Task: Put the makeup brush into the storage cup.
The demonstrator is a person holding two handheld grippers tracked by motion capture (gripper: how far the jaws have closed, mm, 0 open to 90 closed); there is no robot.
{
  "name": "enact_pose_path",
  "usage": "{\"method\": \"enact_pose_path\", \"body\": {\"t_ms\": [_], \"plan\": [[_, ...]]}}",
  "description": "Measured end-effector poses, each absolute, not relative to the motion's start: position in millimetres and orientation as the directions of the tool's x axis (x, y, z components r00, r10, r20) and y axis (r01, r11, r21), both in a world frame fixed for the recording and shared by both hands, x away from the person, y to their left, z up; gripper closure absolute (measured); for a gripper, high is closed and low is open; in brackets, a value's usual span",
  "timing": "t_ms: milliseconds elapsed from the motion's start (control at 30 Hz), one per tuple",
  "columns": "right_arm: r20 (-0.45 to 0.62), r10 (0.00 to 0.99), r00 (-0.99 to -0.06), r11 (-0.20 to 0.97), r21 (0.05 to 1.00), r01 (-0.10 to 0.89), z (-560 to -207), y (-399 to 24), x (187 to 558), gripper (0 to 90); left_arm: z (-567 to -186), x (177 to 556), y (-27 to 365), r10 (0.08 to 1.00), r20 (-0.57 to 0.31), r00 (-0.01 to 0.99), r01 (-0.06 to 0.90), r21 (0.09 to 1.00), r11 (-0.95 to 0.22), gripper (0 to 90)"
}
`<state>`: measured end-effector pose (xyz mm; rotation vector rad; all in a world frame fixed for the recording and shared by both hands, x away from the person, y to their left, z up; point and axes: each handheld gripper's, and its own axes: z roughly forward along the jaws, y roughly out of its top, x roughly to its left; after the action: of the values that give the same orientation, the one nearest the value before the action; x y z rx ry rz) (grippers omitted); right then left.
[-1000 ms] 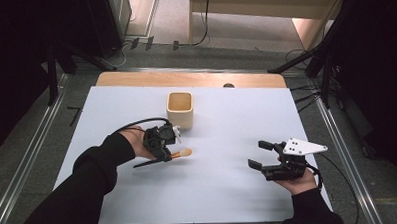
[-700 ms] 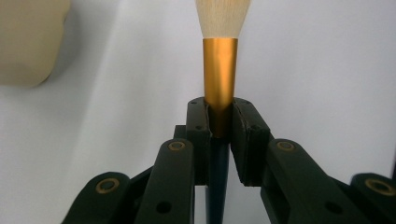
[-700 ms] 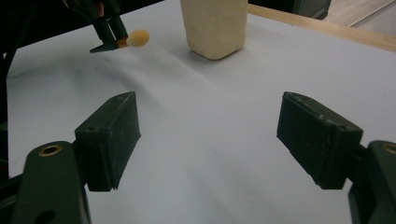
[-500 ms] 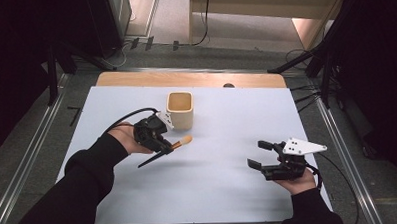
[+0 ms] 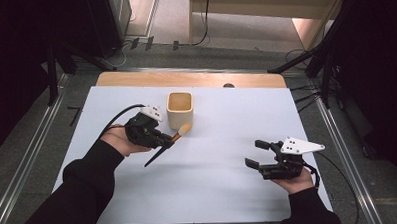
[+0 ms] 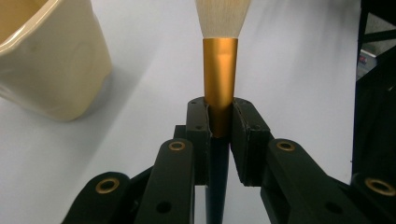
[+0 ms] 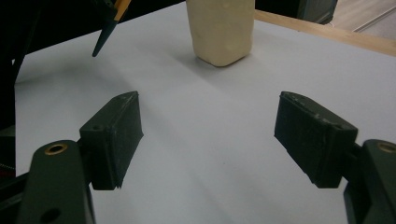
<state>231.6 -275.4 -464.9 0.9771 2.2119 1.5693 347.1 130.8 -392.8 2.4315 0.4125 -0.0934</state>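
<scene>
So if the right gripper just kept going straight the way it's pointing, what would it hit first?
Probably the cream cup. The open right gripper has only bare white table ahead until the cup, which stands slightly left of centre, so it might just graze it.

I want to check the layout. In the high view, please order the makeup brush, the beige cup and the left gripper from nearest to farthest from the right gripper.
1. Makeup brush: left of the right gripper, held off the table.
2. Left gripper: clamped on the brush's gold collar, just beyond.
3. Beige cup: upright toward the table's far edge; close to call against the left gripper.
</scene>
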Motion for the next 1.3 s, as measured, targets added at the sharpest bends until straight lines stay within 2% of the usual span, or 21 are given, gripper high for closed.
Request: {"method": "enact_pose_path", "body": {"t_ms": [400,1000,1300], "plan": [[0.186,0.628,-0.755,0.181,0.909,0.375,-460,-268,236,26.9,-398,338,141,0.334,-0.198,0.922,0.372,0.696,-0.614,79.0],[0.167,0.588,-0.792,0.189,0.923,0.335,-448,-240,246,31.5,-404,316,155,0.34,-0.227,0.913,0.369,0.816,-0.446,79.0],[0.177,0.572,-0.801,0.185,0.924,0.336,-445,-225,253,31.7,-408,309,154,0.34,-0.209,0.917,0.348,0.835,-0.427,79.0]]}}
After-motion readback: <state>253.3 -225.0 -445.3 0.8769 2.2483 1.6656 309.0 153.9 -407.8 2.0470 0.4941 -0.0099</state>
